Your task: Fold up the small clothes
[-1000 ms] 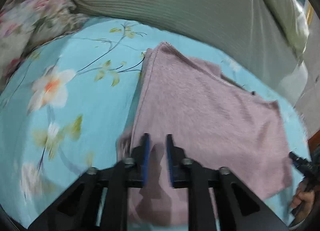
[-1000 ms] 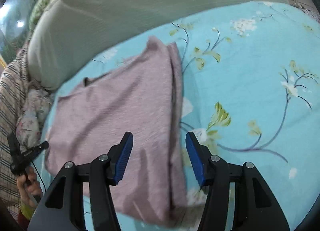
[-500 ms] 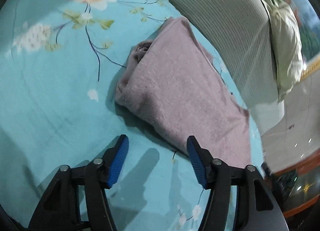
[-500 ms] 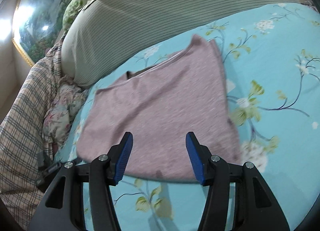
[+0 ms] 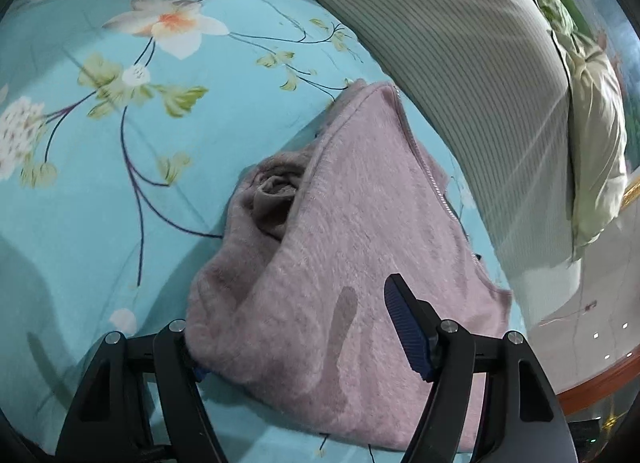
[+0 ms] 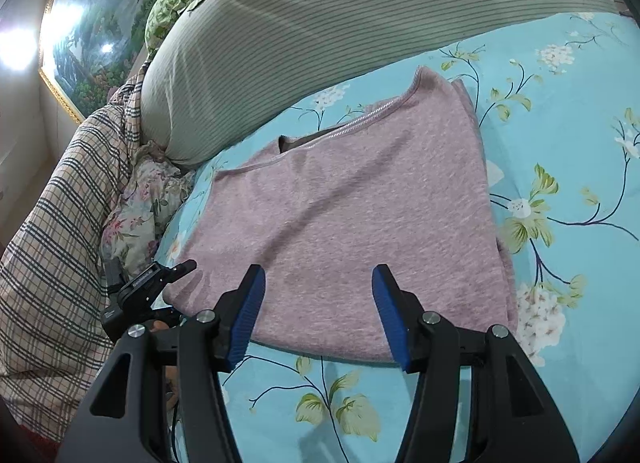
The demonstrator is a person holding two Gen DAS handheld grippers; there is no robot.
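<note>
A folded mauve knit top (image 6: 352, 207) lies on a turquoise floral bedsheet (image 6: 560, 183). In the left wrist view the top (image 5: 360, 247) fills the lower middle, with a bunched sleeve at its left edge. My left gripper (image 5: 296, 331) is open, its jaws straddling the top's near corner; the left finger is partly hidden under the fabric. It also shows in the right wrist view (image 6: 160, 279) at the top's left corner. My right gripper (image 6: 318, 315) is open and empty, just above the top's near edge.
A grey-green ribbed bolster (image 6: 360, 23) runs along the far side of the bed, with a pale pillow (image 5: 596, 135) beyond it. A plaid blanket (image 6: 52, 247) and floral fabric (image 6: 148, 199) lie at the left. A framed landscape painting (image 6: 96, 23) hangs behind.
My left gripper opened, let go of the top, swung away, then came back low so its open jaws straddle the top's corner. My right gripper stayed open and drew back toward the near edge.
</note>
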